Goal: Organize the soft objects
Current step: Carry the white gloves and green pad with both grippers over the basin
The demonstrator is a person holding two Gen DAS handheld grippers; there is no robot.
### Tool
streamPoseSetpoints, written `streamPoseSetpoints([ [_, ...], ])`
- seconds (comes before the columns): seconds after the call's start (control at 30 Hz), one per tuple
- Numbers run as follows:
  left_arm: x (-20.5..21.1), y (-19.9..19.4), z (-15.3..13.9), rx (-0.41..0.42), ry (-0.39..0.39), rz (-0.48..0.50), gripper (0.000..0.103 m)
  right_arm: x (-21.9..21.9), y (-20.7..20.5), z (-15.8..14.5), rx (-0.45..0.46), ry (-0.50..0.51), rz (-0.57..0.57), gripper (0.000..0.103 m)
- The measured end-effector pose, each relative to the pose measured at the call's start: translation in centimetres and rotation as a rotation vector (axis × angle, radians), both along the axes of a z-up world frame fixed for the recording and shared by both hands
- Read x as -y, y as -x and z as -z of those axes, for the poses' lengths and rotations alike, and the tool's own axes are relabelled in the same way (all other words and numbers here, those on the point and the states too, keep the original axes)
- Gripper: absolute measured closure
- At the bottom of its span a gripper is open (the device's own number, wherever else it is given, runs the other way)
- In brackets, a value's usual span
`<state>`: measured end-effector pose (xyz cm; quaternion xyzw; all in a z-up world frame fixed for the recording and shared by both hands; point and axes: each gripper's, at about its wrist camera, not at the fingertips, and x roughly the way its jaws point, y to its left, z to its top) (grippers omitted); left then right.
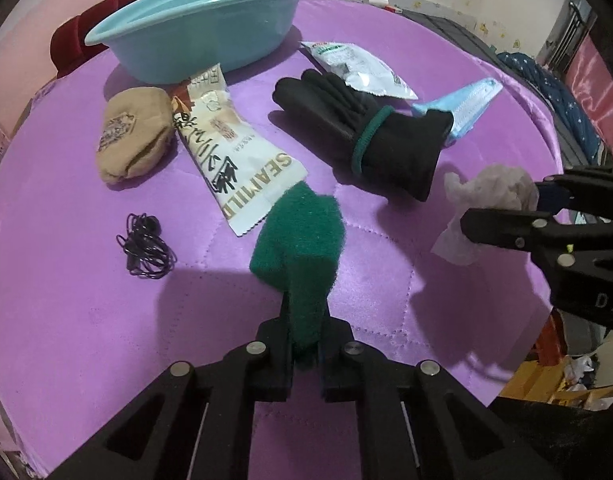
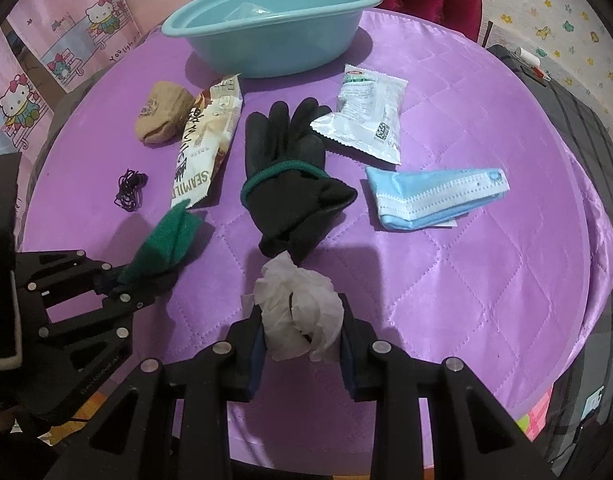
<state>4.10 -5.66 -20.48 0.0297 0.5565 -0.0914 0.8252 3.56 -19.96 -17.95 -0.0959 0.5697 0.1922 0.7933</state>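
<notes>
Left gripper (image 1: 306, 344) jaws grip the green scouring pad (image 1: 298, 236); right gripper (image 2: 302, 340) jaws pinch crumpled tissue (image 2: 298, 312). The blue basin (image 2: 274, 28) lies straight ahead beyond the black glove (image 2: 290, 176), roughly equally distant from both.

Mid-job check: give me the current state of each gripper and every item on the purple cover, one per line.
Left gripper: shut on green scouring pad, lifted.
Right gripper: shut on crumpled tissue.
Blue basin: upright, something clear inside.
Black glove: lying flat.
Face masks: lying flat, stacked.
Tan sock: balled, lying.
Seamild packet: lying flat.
White packet: lying flat.
Black hair ties: bunched.
</notes>
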Motion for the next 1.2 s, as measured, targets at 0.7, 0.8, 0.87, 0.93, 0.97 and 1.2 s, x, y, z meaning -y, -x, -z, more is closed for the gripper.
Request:
streamPoseSetpoints([
  [0.7,-1.0,-0.4,-4.2,-0.001,0.089,0.030,0.094,-2.8,-1.6,-2.4,-0.013,-0.007,-0.035,0.070],
  [0.8,-1.0,-0.5,-5.1,0.007,0.065,0.037,0.094,-3.1,-1.9,-3.1,-0.009,-0.005,-0.041,0.070],
  [0.87,-1.1,-0.7,-5.8,0.013,0.059,0.036,0.094,-3.3,-2.3,-3.9,0.001,-0.002,-0.046,0.070],
  [0.93,-1.3,-1.1,-6.6,0.023,0.053,0.038,0.094,-3.6,-2.8,-4.6,0.009,0.002,-0.046,0.070],
  [0.97,-1.4,-1.3,-6.9,0.023,0.055,0.036,0.094,-3.7,-3.0,-5.0,0.012,0.002,-0.044,0.070],
  [1.2,-2.2,-3.0,-9.2,0.037,0.064,0.042,0.094,-4.7,-4.9,-7.4,0.048,-0.006,-0.052,0.069],
])
